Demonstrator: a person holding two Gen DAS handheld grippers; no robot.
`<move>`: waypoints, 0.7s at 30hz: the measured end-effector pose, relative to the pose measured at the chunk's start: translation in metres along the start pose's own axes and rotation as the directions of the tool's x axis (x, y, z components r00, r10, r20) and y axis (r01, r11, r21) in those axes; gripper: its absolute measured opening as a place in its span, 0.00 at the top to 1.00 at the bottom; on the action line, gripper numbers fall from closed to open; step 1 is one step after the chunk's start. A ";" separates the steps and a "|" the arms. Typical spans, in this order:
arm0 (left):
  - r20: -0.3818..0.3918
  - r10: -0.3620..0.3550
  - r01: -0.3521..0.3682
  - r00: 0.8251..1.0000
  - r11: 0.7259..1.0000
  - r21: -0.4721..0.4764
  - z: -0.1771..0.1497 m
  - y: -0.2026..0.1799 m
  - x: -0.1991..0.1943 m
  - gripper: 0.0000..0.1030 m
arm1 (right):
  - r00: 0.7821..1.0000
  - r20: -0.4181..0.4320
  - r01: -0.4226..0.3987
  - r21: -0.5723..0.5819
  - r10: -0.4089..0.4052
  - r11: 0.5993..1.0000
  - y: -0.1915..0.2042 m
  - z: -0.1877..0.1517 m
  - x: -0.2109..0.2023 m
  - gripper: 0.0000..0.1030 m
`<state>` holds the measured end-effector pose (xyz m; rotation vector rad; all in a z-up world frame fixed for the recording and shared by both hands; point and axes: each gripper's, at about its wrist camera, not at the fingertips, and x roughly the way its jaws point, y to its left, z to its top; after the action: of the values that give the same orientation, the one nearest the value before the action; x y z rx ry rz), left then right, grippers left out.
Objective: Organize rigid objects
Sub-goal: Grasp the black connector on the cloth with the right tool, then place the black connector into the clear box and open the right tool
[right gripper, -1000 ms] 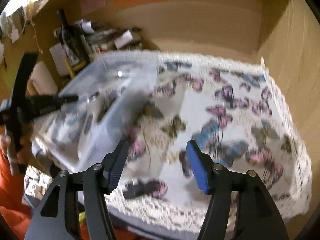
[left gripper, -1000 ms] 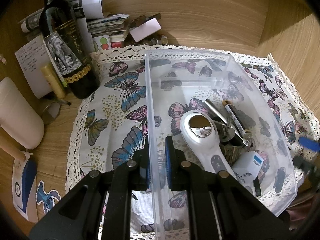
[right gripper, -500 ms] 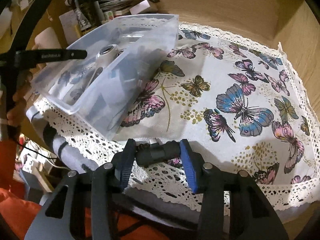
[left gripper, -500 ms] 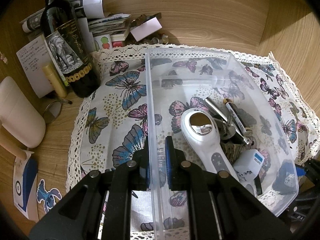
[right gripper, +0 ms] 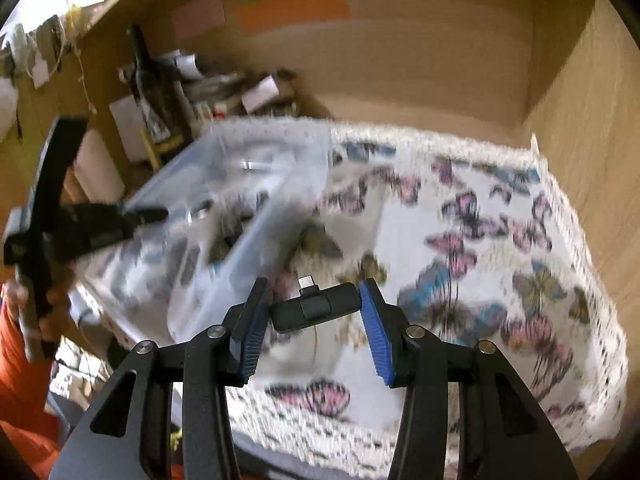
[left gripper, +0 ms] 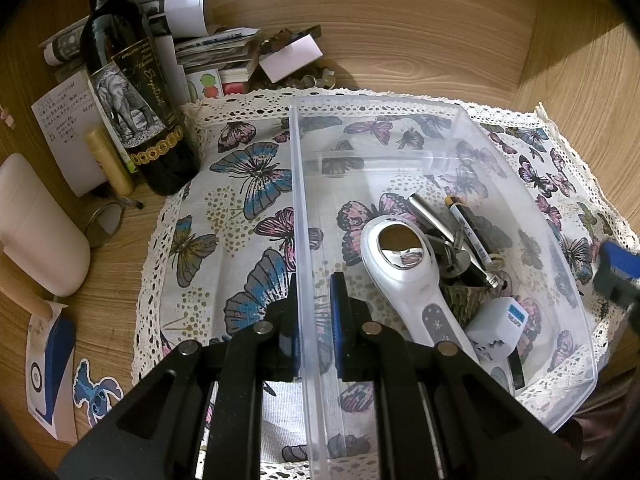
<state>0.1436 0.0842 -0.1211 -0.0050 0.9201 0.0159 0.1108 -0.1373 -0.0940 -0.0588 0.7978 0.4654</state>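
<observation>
A clear plastic bin (left gripper: 520, 184) sits on the butterfly cloth (left gripper: 240, 184). It holds a white handheld device (left gripper: 404, 264), pens (left gripper: 468, 228), keys and a white plug adapter (left gripper: 500, 324). My left gripper (left gripper: 314, 316) is shut on the bin's left wall. My right gripper (right gripper: 316, 308) is shut on a small black adapter (right gripper: 314, 307) with a metal plug and holds it above the cloth, right of the bin (right gripper: 248, 200). The right wrist view is blurred. The right gripper's blue pad shows at the right edge of the left wrist view (left gripper: 620, 260).
A dark wine bottle (left gripper: 132, 92), a yellow tube (left gripper: 108, 160), papers and small clutter (left gripper: 216, 48) stand at the back left. A white bottle (left gripper: 36, 224) lies left of the cloth. Wooden walls close the back and right sides.
My right gripper closed on the black adapter at the cloth's front edge and lifted it up. My left gripper has kept its hold on the bin wall.
</observation>
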 end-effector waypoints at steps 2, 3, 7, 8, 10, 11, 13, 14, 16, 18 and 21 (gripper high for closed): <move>-0.001 0.001 -0.001 1.000 1.000 0.002 0.000 0.000 0.000 0.90 | 1.000 0.029 -0.011 -0.007 0.011 1.000 0.004 0.011 -0.001 0.59; -0.001 0.002 -0.002 1.000 1.000 0.004 0.000 0.000 0.000 0.90 | 0.999 0.046 -0.015 -0.011 0.016 1.000 0.006 0.016 -0.001 0.59; -0.002 0.003 -0.003 1.000 1.000 0.008 0.001 0.000 0.000 0.90 | 0.996 0.085 -0.038 -0.029 0.040 0.999 0.014 0.031 0.000 0.59; -0.002 0.003 -0.003 1.000 1.000 0.008 0.001 0.000 0.000 0.90 | 0.995 0.091 -0.043 -0.034 0.046 0.999 0.017 0.034 0.000 0.59; -0.002 0.003 -0.003 1.000 1.000 0.008 0.001 0.000 0.000 0.90 | 0.994 0.097 -0.055 -0.040 0.058 0.998 0.022 0.041 0.005 0.59; -0.002 0.003 -0.003 1.000 1.000 0.008 0.001 0.000 0.000 0.90 | 0.993 0.097 -0.061 -0.043 0.065 0.997 0.024 0.043 0.007 0.59; -0.002 0.004 -0.004 1.000 1.000 0.009 0.001 -0.001 0.000 0.90 | 0.992 0.097 -0.075 -0.047 0.079 0.996 0.028 0.047 0.012 0.59; -0.003 0.004 -0.004 1.000 1.000 0.010 0.001 -0.001 0.001 0.90 | 0.992 0.095 -0.081 -0.049 0.085 0.996 0.030 0.049 0.016 0.59; -0.002 0.005 -0.005 1.000 1.000 0.013 0.001 -0.001 0.001 0.90 | 0.991 0.086 -0.095 -0.050 0.099 0.994 0.031 0.053 0.023 0.59; 0.000 0.009 -0.009 1.000 1.000 0.018 0.001 -0.002 0.001 0.90 | 0.991 0.071 -0.110 -0.048 0.113 0.993 0.033 0.056 0.031 0.59; 0.003 0.014 -0.014 1.000 1.000 0.025 0.001 -0.003 0.001 0.90 | 0.991 0.049 -0.123 -0.047 0.125 0.991 0.034 0.059 0.043 0.59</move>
<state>0.1449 0.0817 -0.1214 0.0243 0.9177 0.0175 0.1620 -0.0770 -0.0786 -0.0378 0.7426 0.6000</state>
